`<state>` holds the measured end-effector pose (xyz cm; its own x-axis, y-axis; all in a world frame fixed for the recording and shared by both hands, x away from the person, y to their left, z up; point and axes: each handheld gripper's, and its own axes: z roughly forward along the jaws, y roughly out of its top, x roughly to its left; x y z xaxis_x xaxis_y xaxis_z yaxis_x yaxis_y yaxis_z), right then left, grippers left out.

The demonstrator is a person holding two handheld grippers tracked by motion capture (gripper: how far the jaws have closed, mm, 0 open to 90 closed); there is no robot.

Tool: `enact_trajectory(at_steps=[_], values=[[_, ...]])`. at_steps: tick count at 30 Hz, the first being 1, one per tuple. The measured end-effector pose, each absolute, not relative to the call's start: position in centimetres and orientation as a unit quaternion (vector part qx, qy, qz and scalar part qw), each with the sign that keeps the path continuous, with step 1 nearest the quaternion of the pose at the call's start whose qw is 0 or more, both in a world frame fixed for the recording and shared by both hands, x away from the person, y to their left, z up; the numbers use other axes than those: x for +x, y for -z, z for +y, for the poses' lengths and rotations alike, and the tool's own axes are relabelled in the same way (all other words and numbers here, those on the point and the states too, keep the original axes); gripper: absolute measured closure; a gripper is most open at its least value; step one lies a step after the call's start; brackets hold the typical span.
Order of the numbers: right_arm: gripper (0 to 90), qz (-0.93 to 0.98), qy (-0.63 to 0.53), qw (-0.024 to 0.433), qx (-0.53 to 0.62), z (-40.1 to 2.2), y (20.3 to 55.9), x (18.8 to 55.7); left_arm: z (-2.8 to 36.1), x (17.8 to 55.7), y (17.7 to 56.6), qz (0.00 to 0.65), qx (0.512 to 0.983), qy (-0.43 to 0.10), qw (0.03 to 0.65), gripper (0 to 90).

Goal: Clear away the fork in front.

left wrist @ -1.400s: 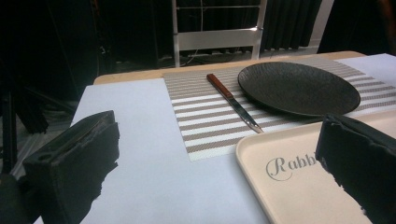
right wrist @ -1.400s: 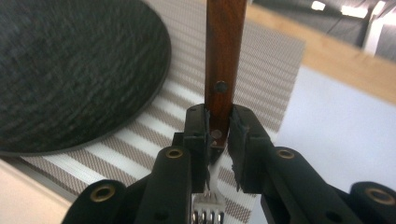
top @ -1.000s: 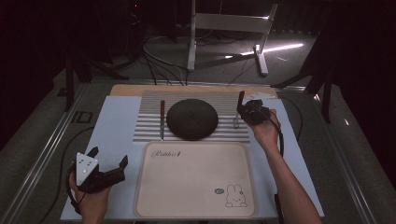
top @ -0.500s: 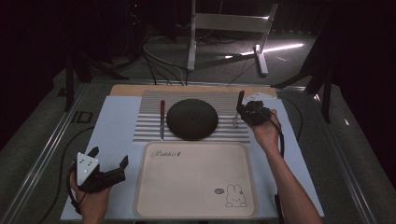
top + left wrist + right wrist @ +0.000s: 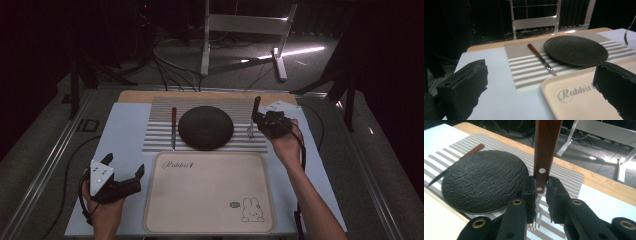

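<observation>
The right hand-held gripper clamps the wooden-handled steel fork upright, tines down, beside the round black slate plate, probably for placement; the left hand-held gripper rests released at the counter's near-left corner.

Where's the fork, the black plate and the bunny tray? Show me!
fork [image 5: 545,152], right gripper view, on its wooden handle above the jaws.
black plate [image 5: 205,127], high view, on its middle.
bunny tray [image 5: 210,192], high view, on its bare cream middle.
</observation>
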<state>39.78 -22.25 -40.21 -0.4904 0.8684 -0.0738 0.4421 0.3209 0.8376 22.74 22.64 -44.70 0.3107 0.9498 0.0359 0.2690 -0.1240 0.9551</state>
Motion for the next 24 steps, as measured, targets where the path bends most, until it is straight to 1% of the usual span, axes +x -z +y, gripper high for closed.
enact_trajectory(at_steps=[10,14,24], values=[[78.1,0.768,-0.423,0.27,0.399,-21.6,38.9,37.4,18.7,25.1,41.7,0.422,0.675,-0.339,0.501,0.4],[78.2,0.769,-0.433,0.268,0.385,-21.1,38.4,36.4,16.8,26.5,40.9,0.404,0.689,-0.337,0.499,0.3],[78.1,0.775,-0.456,0.255,0.355,-19.8,37.5,34.2,13.7,28.8,39.3,0.391,0.696,-0.32,0.51,1.2]])
